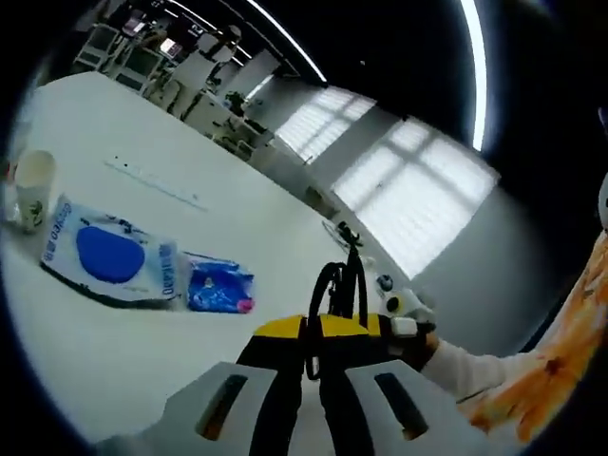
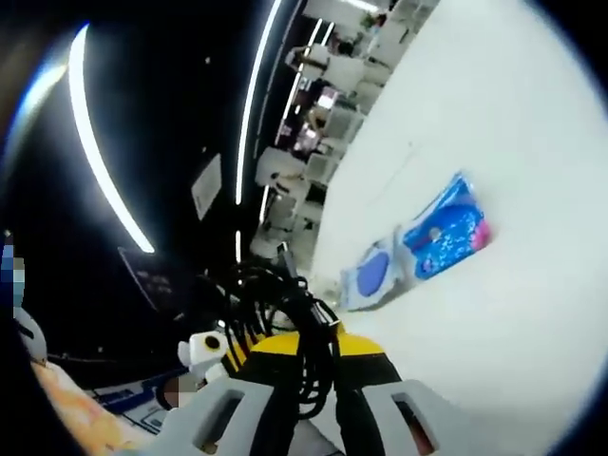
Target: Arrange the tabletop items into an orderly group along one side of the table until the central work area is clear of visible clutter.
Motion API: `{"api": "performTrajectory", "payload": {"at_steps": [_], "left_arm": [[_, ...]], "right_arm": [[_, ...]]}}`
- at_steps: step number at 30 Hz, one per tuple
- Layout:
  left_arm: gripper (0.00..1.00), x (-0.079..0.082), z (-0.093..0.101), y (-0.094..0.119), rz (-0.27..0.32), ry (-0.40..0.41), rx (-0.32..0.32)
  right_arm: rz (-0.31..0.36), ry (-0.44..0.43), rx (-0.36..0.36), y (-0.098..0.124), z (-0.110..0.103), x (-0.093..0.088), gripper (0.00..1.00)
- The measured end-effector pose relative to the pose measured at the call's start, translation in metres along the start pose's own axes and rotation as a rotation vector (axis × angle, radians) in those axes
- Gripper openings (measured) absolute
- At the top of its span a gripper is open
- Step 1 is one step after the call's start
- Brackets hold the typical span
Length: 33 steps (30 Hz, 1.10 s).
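Beyond the white table: rows of desks [image 1: 204,81] and chairs, small and blurred. Bright windows with blinds [image 1: 418,195] along the far wall. Long ceiling light strips [image 2: 95,161] on a dark ceiling. Orange-patterned sleeve [image 1: 560,351] with white cuff at the left gripper view's edge

Big plain white table [image 1: 190,285], pretty bare. A large white plastic pack with a blue oval [image 1: 112,255] lies flat on it, a smaller bright blue packet with a pink corner [image 1: 218,288] touching its edge, and a white paper cup [image 1: 34,187] standing nearby.
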State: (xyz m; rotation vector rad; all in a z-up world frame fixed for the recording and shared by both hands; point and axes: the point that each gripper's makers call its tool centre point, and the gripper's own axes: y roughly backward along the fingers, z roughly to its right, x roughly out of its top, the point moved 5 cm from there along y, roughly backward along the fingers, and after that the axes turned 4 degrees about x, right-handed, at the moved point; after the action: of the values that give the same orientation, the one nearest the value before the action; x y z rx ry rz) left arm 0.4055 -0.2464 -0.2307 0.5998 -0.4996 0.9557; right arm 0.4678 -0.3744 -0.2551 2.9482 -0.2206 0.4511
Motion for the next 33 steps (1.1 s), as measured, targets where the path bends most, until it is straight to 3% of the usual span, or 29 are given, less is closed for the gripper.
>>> {"api": "performTrajectory", "payload": {"at_steps": [3, 8, 15, 17, 19, 20, 23, 25, 26, 33], "left_arm": [[0.17, -0.005, -0.010, 0.001, 0.022, 0.062, 0.000], [0.23, -0.010, -0.019, 0.009, 0.039, 0.113, -0.005], [0.30, -0.033, -0.023, -0.002, -0.043, 0.136, 0.005], [0.24, -0.037, -0.021, -0.005, -0.053, 0.135, 0.003], [0.10, -0.041, -0.036, -0.006, -0.072, 0.051, 0.109], [0.05, -0.042, -0.037, -0.007, -0.083, 0.050, 0.111], [0.04, -0.049, -0.049, -0.015, -0.106, 0.150, 0.144], [0.00, -0.055, -0.063, -0.020, -0.129, 0.137, 0.209], [0.00, -0.055, -0.066, -0.023, -0.135, 0.140, 0.218], [0.00, -0.055, -0.083, -0.036, -0.153, 0.186, 0.258]], "right_arm": [[0.015, -0.020, -0.017, 0.004, 0.003, 0.000, 0.07], [0.004, -0.053, -0.124, 0.011, 0.023, -0.002, 0.06], [-0.048, -0.072, -0.194, -0.001, 0.035, -0.014, 0.07], [-0.068, -0.070, -0.238, -0.002, 0.041, -0.016, 0.07], [-0.054, -0.080, -0.245, -0.003, 0.043, -0.013, 0.07], [-0.050, -0.091, -0.244, -0.003, 0.044, -0.012, 0.07], [-0.075, -0.015, -0.330, -0.004, 0.055, -0.013, 0.08], [-0.127, 0.032, -0.360, -0.005, 0.061, -0.017, 0.06], [-0.123, 0.038, -0.390, -0.007, 0.066, -0.016, 0.06], [-0.125, 0.052, -0.420, -0.019, 0.081, -0.012, 0.05]]}}
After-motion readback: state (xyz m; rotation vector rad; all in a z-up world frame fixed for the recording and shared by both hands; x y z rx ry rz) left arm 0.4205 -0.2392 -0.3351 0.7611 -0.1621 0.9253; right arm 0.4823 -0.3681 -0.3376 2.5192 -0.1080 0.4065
